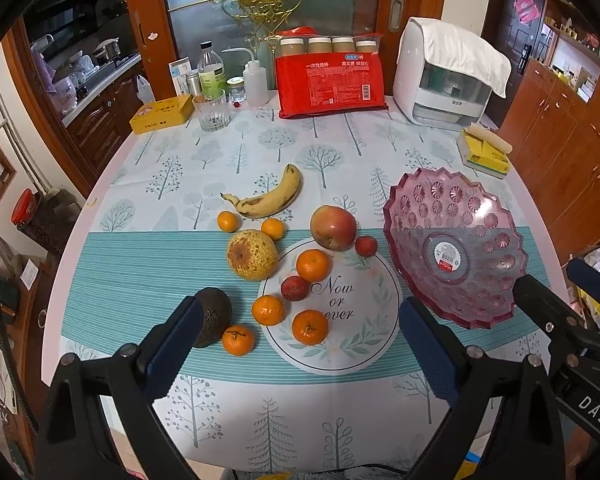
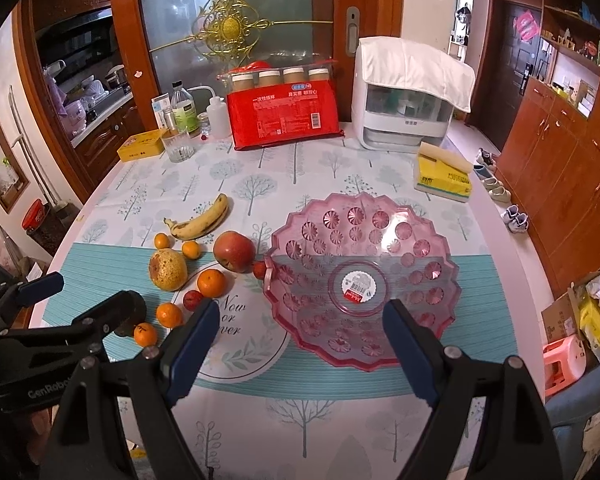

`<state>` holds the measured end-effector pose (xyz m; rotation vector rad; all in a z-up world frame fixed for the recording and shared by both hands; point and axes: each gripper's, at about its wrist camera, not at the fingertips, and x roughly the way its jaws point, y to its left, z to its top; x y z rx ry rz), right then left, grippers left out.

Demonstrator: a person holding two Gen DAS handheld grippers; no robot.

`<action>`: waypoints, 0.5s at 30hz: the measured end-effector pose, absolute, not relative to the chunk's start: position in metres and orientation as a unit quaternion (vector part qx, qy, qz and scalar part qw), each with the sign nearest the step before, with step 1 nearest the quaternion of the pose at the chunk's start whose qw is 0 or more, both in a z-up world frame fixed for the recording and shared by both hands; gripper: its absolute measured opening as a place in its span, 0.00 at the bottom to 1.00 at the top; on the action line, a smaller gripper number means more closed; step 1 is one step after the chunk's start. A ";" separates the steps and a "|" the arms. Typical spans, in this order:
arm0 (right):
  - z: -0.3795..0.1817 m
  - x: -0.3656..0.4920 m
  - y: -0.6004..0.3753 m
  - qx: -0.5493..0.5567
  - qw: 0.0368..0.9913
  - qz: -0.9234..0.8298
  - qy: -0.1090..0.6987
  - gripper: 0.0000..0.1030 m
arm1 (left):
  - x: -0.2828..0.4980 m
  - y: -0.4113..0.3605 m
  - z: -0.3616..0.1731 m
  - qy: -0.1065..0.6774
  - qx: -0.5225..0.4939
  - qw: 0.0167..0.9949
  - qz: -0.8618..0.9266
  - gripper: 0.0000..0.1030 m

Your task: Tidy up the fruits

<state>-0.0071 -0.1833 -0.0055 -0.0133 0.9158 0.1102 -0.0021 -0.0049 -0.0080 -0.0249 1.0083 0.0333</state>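
Both grippers were wide open with nothing in them, so I'd guess no fruit had been picked yet. The left gripper [image 1: 300,356] hung low over the near edge of the fruit pile, its left finger [image 1: 172,344] just in front of the avocado [image 1: 214,316] and partly hiding it, which looked to me like lining up for a first grab. The right gripper [image 2: 300,352] sat spread over the near rim of the pink bowl [image 2: 432,320], probably parked there to steady it or simply wait its turn. The bowl held no fruit, just a sticker in the middle, and it rested on the tablecloth [image 1: 140,264] to the right of the pile, its rim nearly touching the apple [image 1: 334,227]. Every fruit was still out on the cloth: six mandarins if I counted right, like this one [image 1: 310,326] on the round "Now or never" print [image 1: 340,300], two small red fruits (plums, maybe) [image 1: 295,288], one apple, one spotty yellow pear [image 1: 252,255], one banana [image 1: 270,196] farthest back, and one avocado. Further out was the clutter along the wall: one red pack of paper cups [image 1: 332,84], a drinking glass [image 1: 211,112] and a yellow tin [image 1: 161,114].
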 end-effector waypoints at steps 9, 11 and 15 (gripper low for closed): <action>-0.005 -0.007 -0.185 -0.008 0.897 0.054 0.438 0.82 | -0.002 -0.007 -0.004 0.477 -0.019 0.878 0.020 0.95; -0.005 -0.007 -0.185 -0.008 0.898 0.054 0.437 0.82 | -0.002 -0.007 -0.003 0.477 -0.019 0.879 0.019 0.95; -0.005 -0.007 -0.185 -0.007 0.897 0.055 0.438 0.82 | -0.001 -0.007 -0.001 0.475 -0.019 0.880 0.016 0.95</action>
